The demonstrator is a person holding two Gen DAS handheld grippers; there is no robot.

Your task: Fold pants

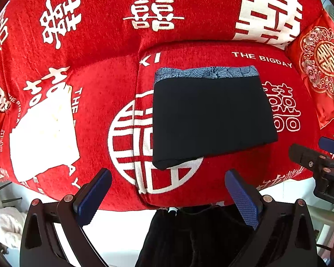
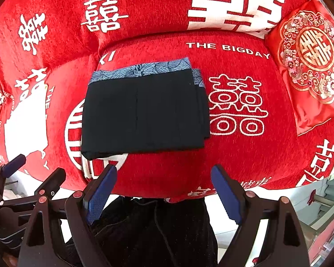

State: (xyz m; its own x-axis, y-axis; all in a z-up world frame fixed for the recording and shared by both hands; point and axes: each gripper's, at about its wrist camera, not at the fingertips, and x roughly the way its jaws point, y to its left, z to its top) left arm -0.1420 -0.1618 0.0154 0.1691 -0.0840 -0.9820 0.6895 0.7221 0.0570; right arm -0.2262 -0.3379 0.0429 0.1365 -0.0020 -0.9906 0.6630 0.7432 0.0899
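The black pants (image 1: 211, 118) lie folded into a compact rectangle on the red sofa seat (image 1: 245, 166), with a blue patterned waistband along the far edge. They also show in the right wrist view (image 2: 144, 115), where stacked layers show at the right side. My left gripper (image 1: 167, 195) is open and empty, held back from the seat's front edge, below the pants. My right gripper (image 2: 163, 191) is open and empty, also off the front edge. The right gripper shows at the right edge of the left wrist view (image 1: 318, 155).
A red sofa cover with white characters covers the seat and backrest (image 1: 144, 11). A red embroidered cushion (image 2: 311, 62) leans at the right. A dark garment (image 2: 149, 233) hangs below the seat's front. A white fluffy item (image 1: 6, 227) lies low left.
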